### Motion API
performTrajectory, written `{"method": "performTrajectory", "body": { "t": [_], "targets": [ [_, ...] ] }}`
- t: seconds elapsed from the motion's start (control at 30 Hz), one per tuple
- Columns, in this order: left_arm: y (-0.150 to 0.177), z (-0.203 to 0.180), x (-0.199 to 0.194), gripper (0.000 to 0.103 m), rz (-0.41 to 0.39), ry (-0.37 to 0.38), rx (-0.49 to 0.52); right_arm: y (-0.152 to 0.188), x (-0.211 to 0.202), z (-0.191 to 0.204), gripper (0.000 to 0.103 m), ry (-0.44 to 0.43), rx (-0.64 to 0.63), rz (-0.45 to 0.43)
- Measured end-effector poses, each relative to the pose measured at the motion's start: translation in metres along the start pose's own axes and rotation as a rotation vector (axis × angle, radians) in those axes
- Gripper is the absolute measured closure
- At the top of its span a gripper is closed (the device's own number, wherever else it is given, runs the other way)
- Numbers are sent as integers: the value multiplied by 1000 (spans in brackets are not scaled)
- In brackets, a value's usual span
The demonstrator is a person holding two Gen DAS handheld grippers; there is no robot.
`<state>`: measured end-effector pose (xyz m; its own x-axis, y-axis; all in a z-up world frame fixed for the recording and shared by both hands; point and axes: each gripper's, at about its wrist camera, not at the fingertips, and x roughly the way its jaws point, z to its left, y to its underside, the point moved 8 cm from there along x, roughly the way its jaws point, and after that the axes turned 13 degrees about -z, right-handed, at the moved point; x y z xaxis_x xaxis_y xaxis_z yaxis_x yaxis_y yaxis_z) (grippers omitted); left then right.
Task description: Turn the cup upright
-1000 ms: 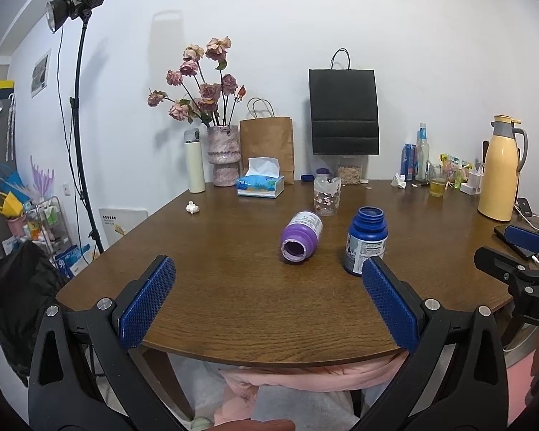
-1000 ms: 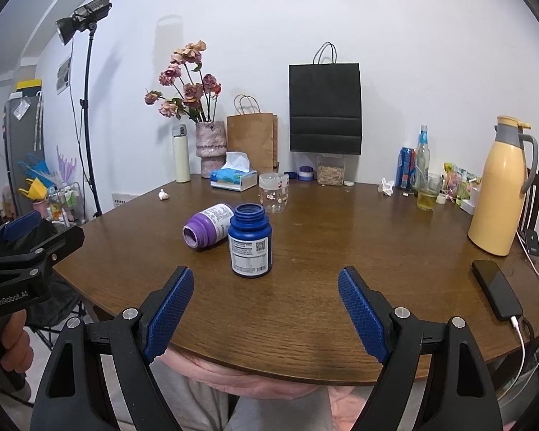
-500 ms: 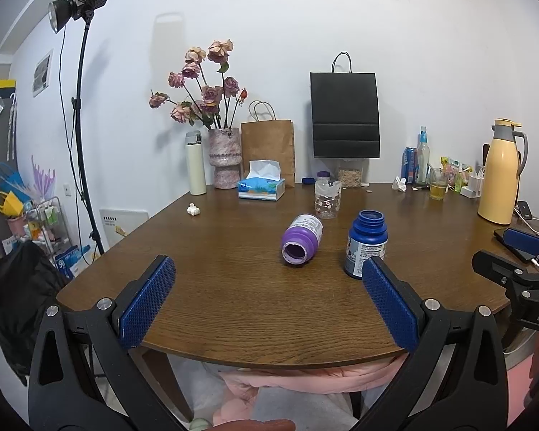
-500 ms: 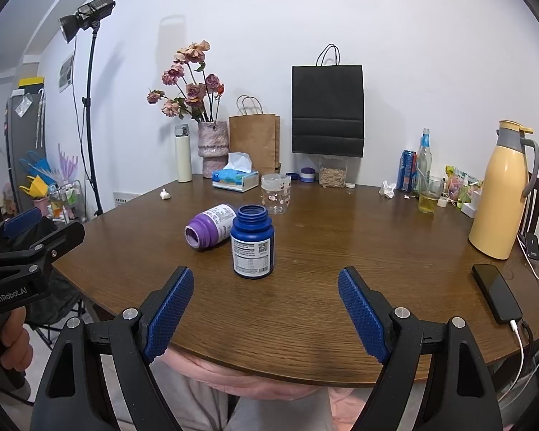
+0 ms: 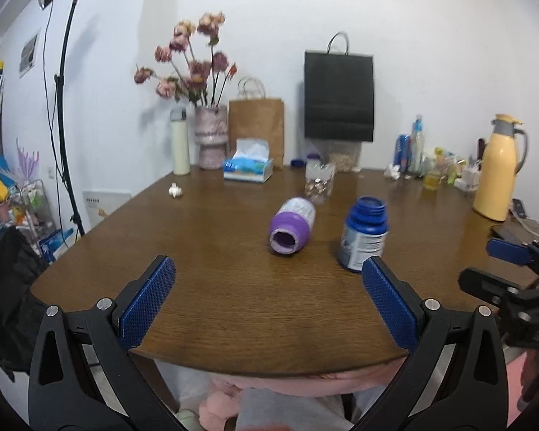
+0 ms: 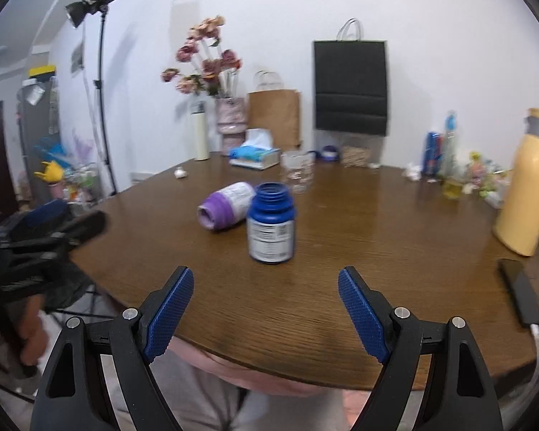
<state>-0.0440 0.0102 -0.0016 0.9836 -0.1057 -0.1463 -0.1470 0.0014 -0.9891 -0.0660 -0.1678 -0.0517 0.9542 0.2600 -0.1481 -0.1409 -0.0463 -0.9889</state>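
Observation:
A purple cup [image 5: 293, 224] with a white label lies on its side on the brown table [image 5: 215, 287], its open mouth facing me; the right wrist view shows the same cup [image 6: 226, 204]. An upright, capless blue bottle [image 5: 364, 239] stands just to its right and partly covers it in the right wrist view, bottle [image 6: 271, 228]. My left gripper [image 5: 268, 262] is open over the table's near edge, short of the cup. My right gripper [image 6: 266, 273] is open and empty, in front of the blue bottle. Each gripper shows in the other's view: right gripper [image 5: 510, 269], left gripper [image 6: 46, 230].
A clear glass [image 5: 318, 183] stands behind the cup. A tissue box [image 5: 248, 168], a flower vase [image 5: 210, 140], paper bags and a white flask line the back. A yellow thermos [image 5: 496, 176] and a phone [image 6: 521, 294] are at the right. A light stand [image 5: 63, 107] stands left.
Both grippers have moved forward towards the table, so the cup and blue bottle look larger. Both stay open. The cup and bottle have not moved.

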Motion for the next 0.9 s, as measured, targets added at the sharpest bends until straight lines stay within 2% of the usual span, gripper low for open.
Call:
{"method": "performTrajectory", "body": {
  "t": [0.17,0.23,0.37,0.43,0.47,0.53,0.57,0.63,0.7,0.8,0.9],
  "targets": [
    [6,3,37,0,5,-31,51,-17,39,8,16,-110,-36,3],
    [10,-2,61,0,53,20,60,-25,54,7,16,-133,-58,10],
    [17,-6,108,3,166,132,1,-49,91,-2,16,-183,-79,30],
    [17,-10,130,15,196,159,1,-58,105,-7,18,-192,-96,31],
    [17,-12,141,17,207,159,24,-65,116,-10,21,-193,-112,30],
    [20,-20,164,33,233,154,104,-74,129,-15,26,-198,-133,31],
    [23,-26,175,36,254,167,140,-79,139,-18,27,-201,-141,35],
    [33,-35,195,39,319,223,162,-83,156,-23,27,-214,-150,50],
    [41,-38,209,46,371,245,139,-86,174,-28,27,-233,-156,66],
    [36,-41,227,46,394,309,74,-88,200,-39,27,-235,-151,85],
    [28,-50,244,47,400,364,69,-90,217,-56,27,-254,-64,94]
  ]
}}
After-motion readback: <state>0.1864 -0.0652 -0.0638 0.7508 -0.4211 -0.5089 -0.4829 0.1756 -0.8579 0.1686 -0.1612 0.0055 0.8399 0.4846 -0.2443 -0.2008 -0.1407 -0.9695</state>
